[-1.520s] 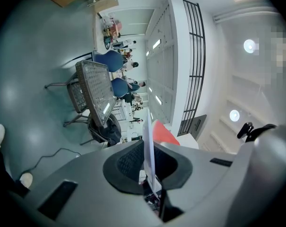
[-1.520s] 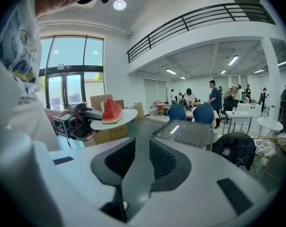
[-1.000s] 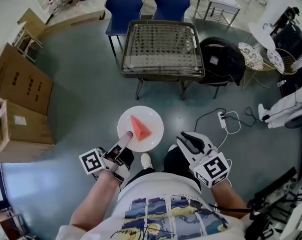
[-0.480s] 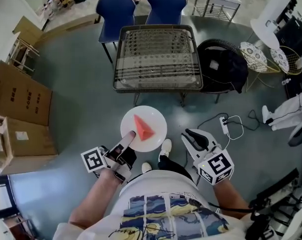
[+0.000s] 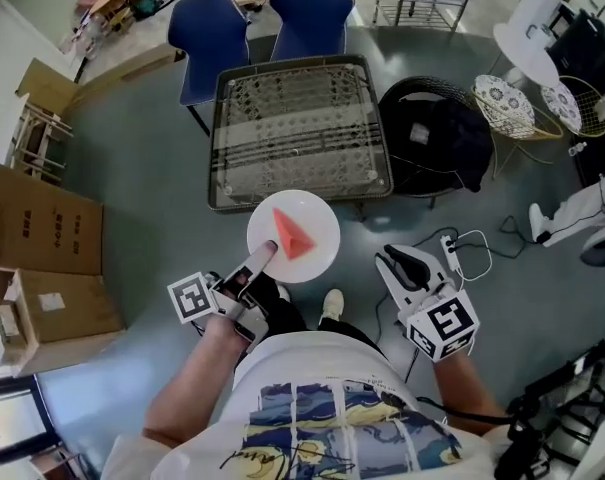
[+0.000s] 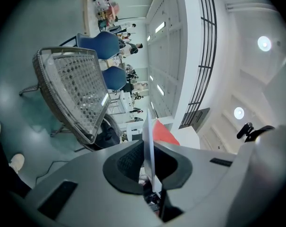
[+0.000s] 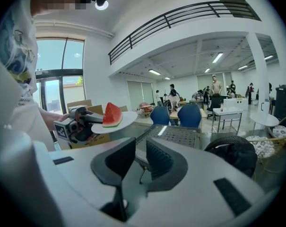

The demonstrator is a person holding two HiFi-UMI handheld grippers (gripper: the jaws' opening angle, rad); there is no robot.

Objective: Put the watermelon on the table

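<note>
From the head view, the left gripper [image 5: 263,254] was clamped on the near rim of a white plate [image 5: 320,256], and on that plate lay the watermelon [image 5: 294,233], a red wedge, held in the air just in front of the near edge of the wire-topped table [image 5: 215,158]. The right gripper [image 5: 399,264] hung off to the right, well apart from the plate, above the grey floor [image 5: 142,188]. Over in the left gripper view, the plate [image 6: 148,148] ran edge-on straight between the two dark pads, which were pressed against it on both sides, with the red wedge [image 6: 164,134] peeking out beyond and the table [image 6: 76,91] farther off. In the right gripper view, the jaws stood slightly apart with nothing at all between them; past them the left gripper [image 7: 79,121] carried the plate [image 7: 127,120] level, the watermelon [image 7: 112,114] upright on it, beside the table [image 7: 173,135].
</note>
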